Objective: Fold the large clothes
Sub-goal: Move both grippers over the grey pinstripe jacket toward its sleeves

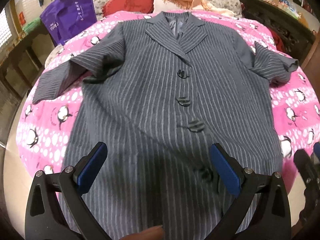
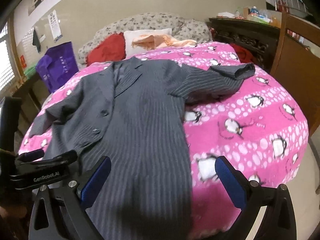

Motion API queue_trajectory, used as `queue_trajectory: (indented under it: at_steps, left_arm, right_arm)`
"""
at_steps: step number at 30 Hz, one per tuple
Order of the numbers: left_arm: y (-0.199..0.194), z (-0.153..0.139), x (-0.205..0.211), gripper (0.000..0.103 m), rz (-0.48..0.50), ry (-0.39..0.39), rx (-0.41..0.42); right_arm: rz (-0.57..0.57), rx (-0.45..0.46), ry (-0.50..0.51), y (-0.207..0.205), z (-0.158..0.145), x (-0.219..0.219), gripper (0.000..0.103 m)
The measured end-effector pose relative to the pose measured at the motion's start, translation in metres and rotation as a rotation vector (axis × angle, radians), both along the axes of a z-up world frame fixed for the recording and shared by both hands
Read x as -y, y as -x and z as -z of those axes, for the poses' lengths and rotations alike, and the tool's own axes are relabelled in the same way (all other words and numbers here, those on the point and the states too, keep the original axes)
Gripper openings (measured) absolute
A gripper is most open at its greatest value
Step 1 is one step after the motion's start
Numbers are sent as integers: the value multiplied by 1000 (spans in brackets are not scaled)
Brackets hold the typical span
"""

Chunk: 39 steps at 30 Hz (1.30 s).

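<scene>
— Grey pinstriped coat (image 1: 160,92), is that what's on the bed?
— Yes, it lies face up and spread out on a pink penguin blanket (image 1: 296,108), collar toward the pillows, hem toward the camera. Four dark buttons (image 1: 182,74) run down its front.
— And the sleeves?
— Both stick out sideways. One sleeve cuff (image 2: 242,71) in the right wrist view is bent back on itself.
— Where are the grippers?
— The left gripper (image 1: 160,170) hangs over the lower front of the coat, jaws spread wide with nothing between the blue pads (image 1: 226,172). The right gripper (image 2: 163,182) is over the coat's lower edge, where cloth meets blanket, also wide apart and gripping nothing.
— Anything behind the bed?
— A red cushion (image 2: 107,49), a white pillow with a peach cloth (image 2: 154,40) on it, and a purple bag (image 1: 69,17) beside the bed.
</scene>
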<state>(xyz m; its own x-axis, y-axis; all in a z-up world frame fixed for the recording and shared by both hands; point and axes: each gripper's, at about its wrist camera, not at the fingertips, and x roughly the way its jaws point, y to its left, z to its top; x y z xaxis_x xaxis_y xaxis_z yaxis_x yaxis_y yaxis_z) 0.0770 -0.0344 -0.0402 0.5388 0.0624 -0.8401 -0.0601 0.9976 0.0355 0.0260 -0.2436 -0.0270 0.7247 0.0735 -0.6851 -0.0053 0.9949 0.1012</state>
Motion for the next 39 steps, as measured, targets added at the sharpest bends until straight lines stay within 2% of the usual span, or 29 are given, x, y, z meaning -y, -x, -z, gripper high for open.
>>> queue_trajectory:
  at_steps: [5, 11, 16, 22, 27, 33, 39]
  left_arm:
    - [-34, 9, 12, 103, -11, -45, -31]
    - [-60, 14, 38, 103, -12, -62, -59]
    - [-62, 18, 58, 103, -10, -107, -71]
    - [-62, 18, 71, 103, -23, -99, -104]
    - [-65, 8, 80, 103, -22, -41, -104]
    - [-47, -4, 70, 103, 0, -9, -78]
    - [-27, -10, 28, 103, -23, -13, -39]
  right_arm:
    - [-39, 41, 100, -35, 1, 2, 103]
    - [-64, -2, 63, -61, 8, 23, 103]
    - [-65, -49, 24, -64, 21, 39, 103]
    - [-61, -70, 0, -58, 24, 55, 103]
    - [-66, -78, 16, -46, 17, 56, 103]
    - [-61, -47, 47, -31, 3, 41, 103]
    - [-72, -29, 32, -26, -6, 6, 103]
